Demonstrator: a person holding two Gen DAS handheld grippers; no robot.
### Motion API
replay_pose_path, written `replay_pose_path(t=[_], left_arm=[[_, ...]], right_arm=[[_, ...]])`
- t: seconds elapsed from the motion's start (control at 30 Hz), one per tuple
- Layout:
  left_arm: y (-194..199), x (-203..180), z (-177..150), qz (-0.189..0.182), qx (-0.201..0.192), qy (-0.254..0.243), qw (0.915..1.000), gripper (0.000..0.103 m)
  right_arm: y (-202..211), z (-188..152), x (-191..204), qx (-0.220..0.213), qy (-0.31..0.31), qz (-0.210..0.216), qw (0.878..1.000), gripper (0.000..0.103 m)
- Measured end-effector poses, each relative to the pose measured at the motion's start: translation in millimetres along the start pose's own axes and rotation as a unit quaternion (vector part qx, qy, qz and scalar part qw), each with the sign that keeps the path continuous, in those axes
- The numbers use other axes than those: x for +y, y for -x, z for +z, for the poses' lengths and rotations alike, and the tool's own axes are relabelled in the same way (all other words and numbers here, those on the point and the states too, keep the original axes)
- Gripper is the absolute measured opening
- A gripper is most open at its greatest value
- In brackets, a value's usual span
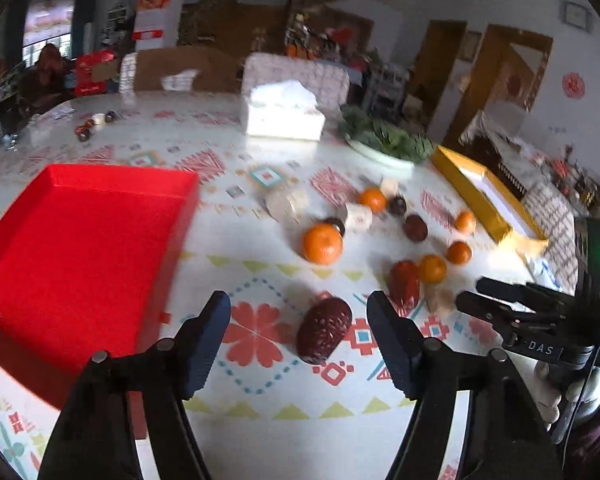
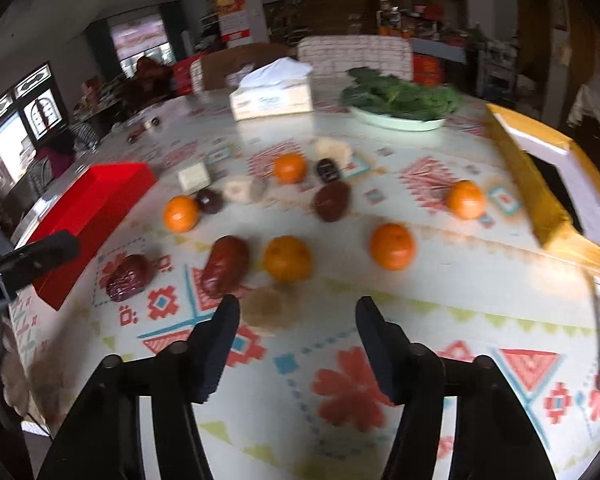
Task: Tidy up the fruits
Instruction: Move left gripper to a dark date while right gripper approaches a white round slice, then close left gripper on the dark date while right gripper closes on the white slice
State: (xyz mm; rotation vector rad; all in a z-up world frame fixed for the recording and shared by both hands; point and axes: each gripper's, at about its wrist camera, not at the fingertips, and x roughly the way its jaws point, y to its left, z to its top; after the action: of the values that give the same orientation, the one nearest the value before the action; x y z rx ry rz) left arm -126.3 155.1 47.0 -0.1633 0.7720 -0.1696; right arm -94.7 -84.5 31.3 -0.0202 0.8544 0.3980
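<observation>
My left gripper (image 1: 299, 309) is open, low over the table, with a wrinkled dark red date (image 1: 324, 330) lying between its fingers. The red tray (image 1: 80, 248) lies to its left. Several oranges (image 1: 322, 243) and more dark red dates (image 1: 404, 282) are scattered ahead. My right gripper (image 2: 298, 314) is open and empty above the table. An orange (image 2: 287, 259) and a red date (image 2: 225, 265) lie just ahead of it. The right gripper also shows in the left wrist view (image 1: 476, 292). The left gripper's fingertip (image 2: 56, 246) shows at the right wrist view's left edge.
A yellow box (image 1: 486, 196) lies at the right and also shows in the right wrist view (image 2: 540, 184). A tissue box (image 1: 282, 118) and a plate of greens (image 2: 400, 104) stand at the back. Wrapped candies (image 1: 358, 216) lie among the fruit. The patterned tablecloth (image 2: 340, 360) covers the table.
</observation>
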Motion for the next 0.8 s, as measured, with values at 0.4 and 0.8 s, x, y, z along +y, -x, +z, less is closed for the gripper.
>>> replay_pose_path(t=[0.4,0.8], left_arm=[[-49,-23,-7,0.007,0.071,-0.056,0.9959,0.07],[-15,3,3,0.002,0.021,-0.006,0.9998,0.033]], right_arm=[[-26,-6,15,0.027,0.016,0.015,0.999,0.043],[-3,3,35,0.012,0.036,0.013,0.999,0.036]])
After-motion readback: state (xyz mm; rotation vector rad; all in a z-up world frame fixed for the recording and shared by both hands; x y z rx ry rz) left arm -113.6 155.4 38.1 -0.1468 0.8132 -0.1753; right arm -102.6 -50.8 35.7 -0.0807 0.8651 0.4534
